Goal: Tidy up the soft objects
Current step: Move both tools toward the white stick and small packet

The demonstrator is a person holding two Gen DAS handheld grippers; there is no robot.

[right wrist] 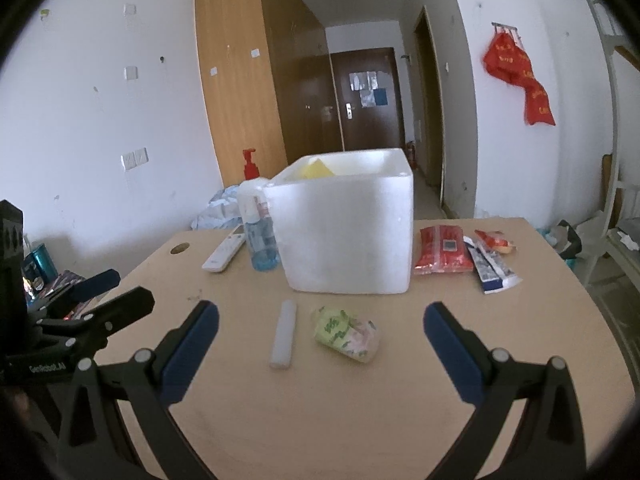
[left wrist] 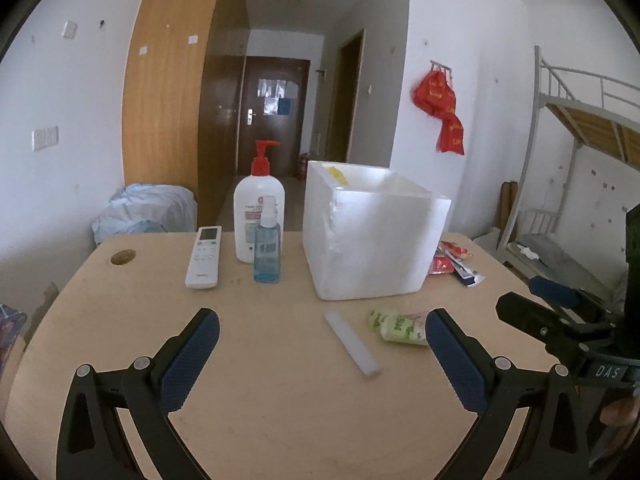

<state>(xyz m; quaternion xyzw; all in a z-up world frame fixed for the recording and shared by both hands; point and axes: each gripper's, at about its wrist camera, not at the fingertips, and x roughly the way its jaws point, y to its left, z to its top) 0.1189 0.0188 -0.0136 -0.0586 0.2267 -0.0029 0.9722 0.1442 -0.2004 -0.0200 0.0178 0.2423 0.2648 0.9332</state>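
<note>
A white foam box (left wrist: 372, 236) stands mid-table, also in the right wrist view (right wrist: 344, 236), with a yellow soft object (right wrist: 318, 170) inside, its yellow edge also showing over the rim in the left wrist view (left wrist: 338, 174). A white foam stick (left wrist: 352, 344) (right wrist: 285, 334) and a green-patterned tissue pack (left wrist: 400, 326) (right wrist: 347, 333) lie in front of the box. My left gripper (left wrist: 322, 336) is open and empty, above the table just near of the stick. My right gripper (right wrist: 320, 330) is open and empty, the stick and pack between its fingers' lines. The right gripper (left wrist: 536, 308) shows at the left view's right edge.
A remote (left wrist: 204, 256), a red-pump bottle (left wrist: 258, 208) and a blue spray bottle (left wrist: 267, 248) stand left of the box. Red snack packets (right wrist: 442, 250) and a blue-white packet (right wrist: 492, 268) lie to its right. A cable hole (left wrist: 123, 257) is at the table's far left. A bunk bed (left wrist: 580, 128) stands at right.
</note>
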